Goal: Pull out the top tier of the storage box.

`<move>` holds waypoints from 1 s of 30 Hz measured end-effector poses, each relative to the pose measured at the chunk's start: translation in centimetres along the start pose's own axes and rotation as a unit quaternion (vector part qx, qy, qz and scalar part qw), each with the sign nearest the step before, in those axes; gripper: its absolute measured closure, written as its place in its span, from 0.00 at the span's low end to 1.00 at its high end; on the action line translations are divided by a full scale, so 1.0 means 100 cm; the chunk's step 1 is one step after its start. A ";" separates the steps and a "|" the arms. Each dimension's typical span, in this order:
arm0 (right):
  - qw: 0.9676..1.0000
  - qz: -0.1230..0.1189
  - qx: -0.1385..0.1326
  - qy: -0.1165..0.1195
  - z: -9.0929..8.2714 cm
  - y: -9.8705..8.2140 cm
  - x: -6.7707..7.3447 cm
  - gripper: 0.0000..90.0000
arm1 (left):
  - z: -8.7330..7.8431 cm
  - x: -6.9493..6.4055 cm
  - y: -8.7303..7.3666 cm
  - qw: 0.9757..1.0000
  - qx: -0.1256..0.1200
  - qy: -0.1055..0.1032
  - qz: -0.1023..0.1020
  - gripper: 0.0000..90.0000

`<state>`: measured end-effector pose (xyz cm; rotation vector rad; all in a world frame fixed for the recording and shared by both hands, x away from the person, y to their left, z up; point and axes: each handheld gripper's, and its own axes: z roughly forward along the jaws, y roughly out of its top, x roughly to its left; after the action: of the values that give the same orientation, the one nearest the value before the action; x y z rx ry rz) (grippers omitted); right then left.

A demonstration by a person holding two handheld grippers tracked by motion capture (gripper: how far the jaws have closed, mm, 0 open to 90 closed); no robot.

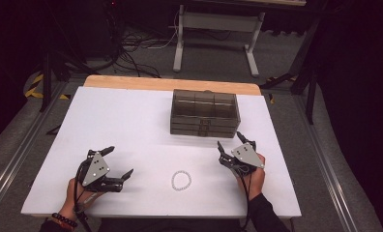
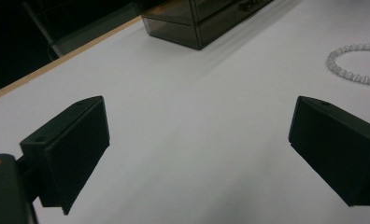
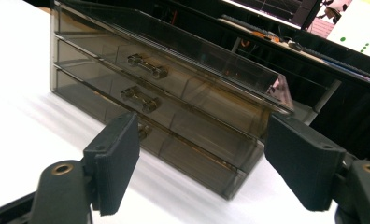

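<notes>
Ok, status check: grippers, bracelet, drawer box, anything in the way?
Left gripper open, empty. Right gripper open, empty, facing the drawer box. Bead bracelet flat on the table between the hands, untouched. Drawers shut. Nothing in the way.

In the left gripper view, the bead bracelet (image 2: 356,65) is cut off by the right edge and the smoky drawer box (image 2: 197,21) by the top edge. The box's contents cannot be made out through its tinted walls.
</notes>
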<state>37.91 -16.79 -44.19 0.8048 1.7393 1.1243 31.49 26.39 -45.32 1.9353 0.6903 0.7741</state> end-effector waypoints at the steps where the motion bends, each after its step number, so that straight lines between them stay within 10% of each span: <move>1: 1.000 0.002 0.000 0.004 0.004 0.002 0.002 0.35 | 0.000 0.000 0.000 1.000 0.000 0.000 0.000 0.07; 9: 1.000 -0.020 0.005 -0.004 0.033 0.011 0.017 0.42 | 0.002 0.001 -0.001 1.000 0.010 0.009 0.002 0.07; 13: 1.000 0.007 0.007 -0.008 0.047 0.014 0.020 0.51 | 0.002 0.000 -0.001 1.000 0.013 0.008 0.003 0.07; 30: 0.999 -0.012 0.014 -0.041 0.063 0.013 0.034 0.71 | 0.001 0.001 -0.002 1.000 0.013 0.012 0.002 0.07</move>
<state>42.42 -11.18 -45.32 0.8342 1.6958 1.0384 31.57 26.45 -45.50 1.9550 0.7145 0.7943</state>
